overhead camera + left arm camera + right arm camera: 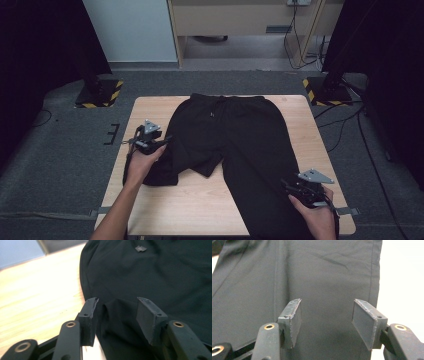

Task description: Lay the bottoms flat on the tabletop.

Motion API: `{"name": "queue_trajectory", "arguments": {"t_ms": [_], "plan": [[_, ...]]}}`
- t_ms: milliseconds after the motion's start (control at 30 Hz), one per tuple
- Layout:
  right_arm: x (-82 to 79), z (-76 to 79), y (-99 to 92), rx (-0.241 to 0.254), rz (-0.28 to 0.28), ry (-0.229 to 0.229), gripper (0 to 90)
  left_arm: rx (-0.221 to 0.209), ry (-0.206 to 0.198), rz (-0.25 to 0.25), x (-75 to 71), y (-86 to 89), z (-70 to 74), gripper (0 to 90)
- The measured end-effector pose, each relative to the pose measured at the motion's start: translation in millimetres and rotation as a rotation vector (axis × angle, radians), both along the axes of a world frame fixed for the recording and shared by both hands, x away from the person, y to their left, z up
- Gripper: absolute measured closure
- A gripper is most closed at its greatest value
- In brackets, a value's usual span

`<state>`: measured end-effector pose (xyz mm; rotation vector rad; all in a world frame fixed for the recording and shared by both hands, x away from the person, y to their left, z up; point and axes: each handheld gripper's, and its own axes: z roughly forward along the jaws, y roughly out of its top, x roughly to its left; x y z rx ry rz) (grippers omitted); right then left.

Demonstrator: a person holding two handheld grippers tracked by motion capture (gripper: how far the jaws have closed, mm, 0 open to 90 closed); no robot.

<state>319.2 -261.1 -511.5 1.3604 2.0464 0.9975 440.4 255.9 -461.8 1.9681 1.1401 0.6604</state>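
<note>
Trousers (235,135) lie flat on the table (305,130), left leg folded short; my left claw (159,142) gapes empty beside it, my right claw (325,315) spread wide over the near right leg, folding barely begun.

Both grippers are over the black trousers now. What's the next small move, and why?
Probably lower the right gripper and close it on the long trouser leg. Its jaws stand open over that leg near the table's front edge, gripping nothing. The other leg is already folded up, with the left gripper open beside it.
</note>
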Motion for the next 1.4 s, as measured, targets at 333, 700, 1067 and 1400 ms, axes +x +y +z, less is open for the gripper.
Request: {"name": "queue_trajectory", "arguments": {"t_ms": [333, 700, 1067, 1400], "plan": [[2.2, -6.3, 2.3, -0.050, 0.007, 0.010, 40.7, -0.134, 0.052, -0.026, -69.8, 40.5, -49.9, 39.8], [2.4, -6.7, -0.6, -0.063, 0.000, 0.010, 41.9, 0.026, 0.142, -0.056, -70.9, 22.4, -64.3, 73.6], [3.5, -6.3, -6.1, -0.066, -0.012, 0.007, 42.2, -0.019, 0.234, -0.180, -106.0, 22.7, -47.4, 86.3], [4.3, -4.4, -5.2, -0.056, -0.009, 0.004, 43.3, 0.019, 0.231, 0.021, -61.3, 50.7, -53.9, 86.0]]}}
